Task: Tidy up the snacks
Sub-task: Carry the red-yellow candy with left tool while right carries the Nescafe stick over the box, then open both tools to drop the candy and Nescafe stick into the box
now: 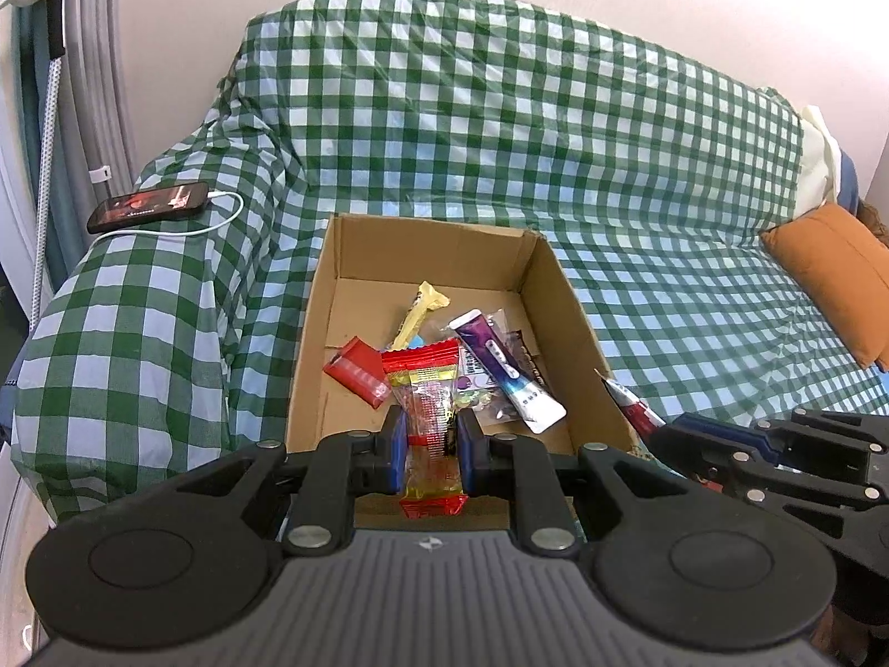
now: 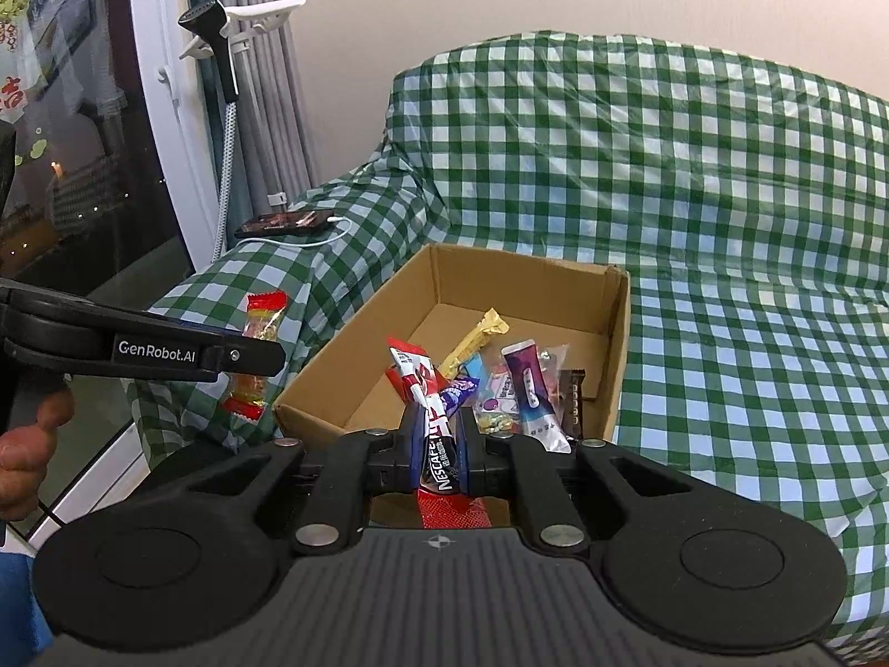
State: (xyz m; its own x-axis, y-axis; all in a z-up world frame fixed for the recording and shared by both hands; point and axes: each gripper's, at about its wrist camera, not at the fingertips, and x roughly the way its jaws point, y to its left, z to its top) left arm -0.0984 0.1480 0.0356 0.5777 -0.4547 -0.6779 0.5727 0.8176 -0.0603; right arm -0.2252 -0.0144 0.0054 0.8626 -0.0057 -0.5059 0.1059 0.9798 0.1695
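Note:
An open cardboard box (image 1: 550, 278) (image 2: 619, 333) sits on a sofa draped in green checked cloth. Inside lie several snacks: a yellow bar (image 1: 419, 314) (image 2: 478, 339), a purple-and-white sachet (image 1: 503, 369) (image 2: 533, 394), a red packet (image 1: 355, 369) and a dark brown bar (image 2: 575, 403). My left gripper (image 1: 430, 433) is shut on a clear candy packet with red ends (image 1: 428, 389) (image 2: 261, 328), held above the box's near edge. My right gripper (image 2: 439, 433) is shut on a red Nescafe stick (image 2: 422, 389) (image 1: 630, 406) over the box's near wall.
A phone (image 1: 147, 205) (image 2: 283, 222) on a white charging cable lies on the sofa arm, left of the box. An orange cushion (image 1: 839, 278) rests at the right. A garment steamer (image 2: 214, 39) and curtains stand by the window. A hand (image 2: 25, 444) holds the left gripper's handle.

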